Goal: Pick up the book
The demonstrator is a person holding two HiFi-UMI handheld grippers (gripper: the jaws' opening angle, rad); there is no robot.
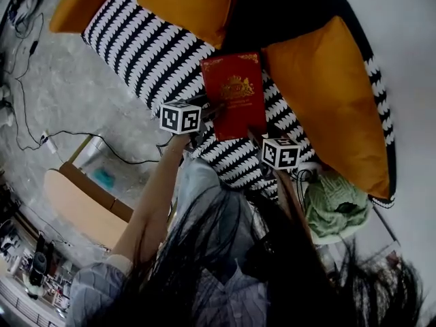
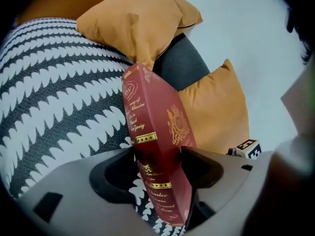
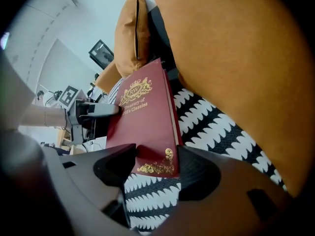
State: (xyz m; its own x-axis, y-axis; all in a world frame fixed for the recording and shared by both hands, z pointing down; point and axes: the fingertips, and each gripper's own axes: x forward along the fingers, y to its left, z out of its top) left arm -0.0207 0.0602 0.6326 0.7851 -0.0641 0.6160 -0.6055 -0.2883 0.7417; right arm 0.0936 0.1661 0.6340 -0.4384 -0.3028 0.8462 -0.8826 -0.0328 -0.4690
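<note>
A dark red book (image 1: 235, 94) with gold print is held over the black-and-white patterned seat (image 1: 150, 53). In the head view my left gripper (image 1: 210, 107) is at the book's left edge and my right gripper (image 1: 256, 136) at its near right corner. In the left gripper view the book (image 2: 155, 132) stands on edge, spine toward me, with the left gripper (image 2: 160, 163) shut on its lower part. In the right gripper view the book's cover (image 3: 142, 107) faces up, and the right gripper (image 3: 155, 157) is shut on the near corner. The left gripper (image 3: 96, 111) shows at the book's far side.
Orange cushions (image 1: 330, 94) (image 1: 184, 2) flank the book on the right and at the back. A green knitted thing (image 1: 335, 206) lies right of the seat. A wooden table (image 1: 82, 203) and cables (image 1: 27, 87) are on the floor to the left.
</note>
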